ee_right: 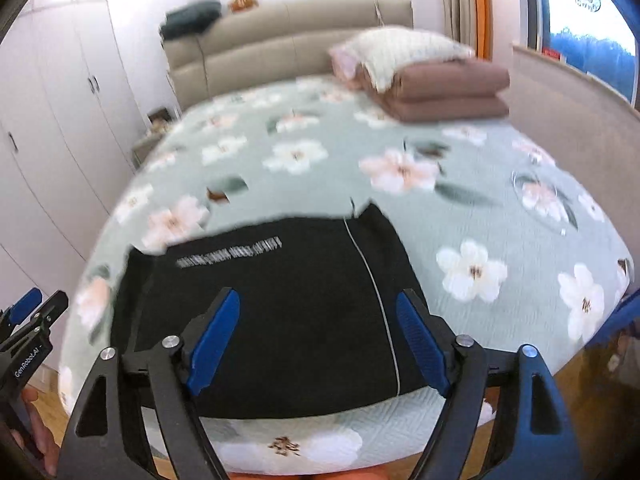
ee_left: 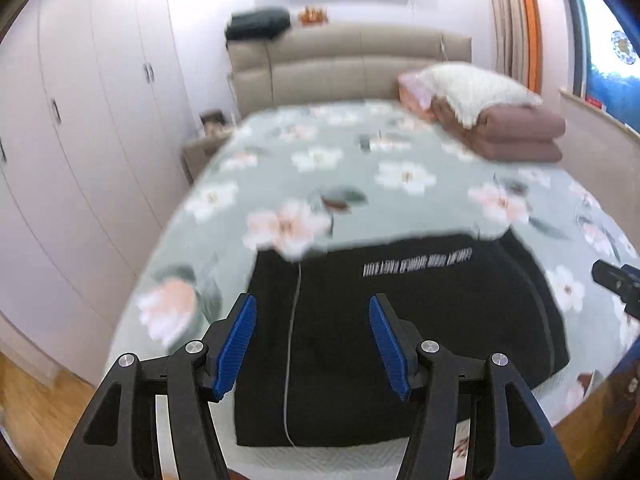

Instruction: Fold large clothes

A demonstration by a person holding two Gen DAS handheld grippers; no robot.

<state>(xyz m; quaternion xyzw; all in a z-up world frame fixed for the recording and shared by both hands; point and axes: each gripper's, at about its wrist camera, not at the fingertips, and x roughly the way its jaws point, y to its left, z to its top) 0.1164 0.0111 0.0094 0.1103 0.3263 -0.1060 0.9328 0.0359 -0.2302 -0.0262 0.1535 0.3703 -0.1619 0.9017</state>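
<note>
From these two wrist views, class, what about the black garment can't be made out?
- White lettering on the garment: motion-blurred in both views.
- Its near edge: hidden in the left view behind the left gripper.
- Its folds underneath: hidden by the top layer.
- Right gripper: covers part of the garment's middle.

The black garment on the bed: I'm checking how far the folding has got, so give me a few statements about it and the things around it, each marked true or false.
1. The black garment lies folded on the floral bedspread, near the bed's foot. True.
2. The left gripper is clamped on the garment. False: its fingers stand apart above it, with nothing between them.
3. The right gripper is open and holds nothing. True.
4. White lettering shows on the garment. True.
5. The folded brown blanket sits on top of the garment. False: it lies apart from it, near the headboard, under a pillow.
</note>
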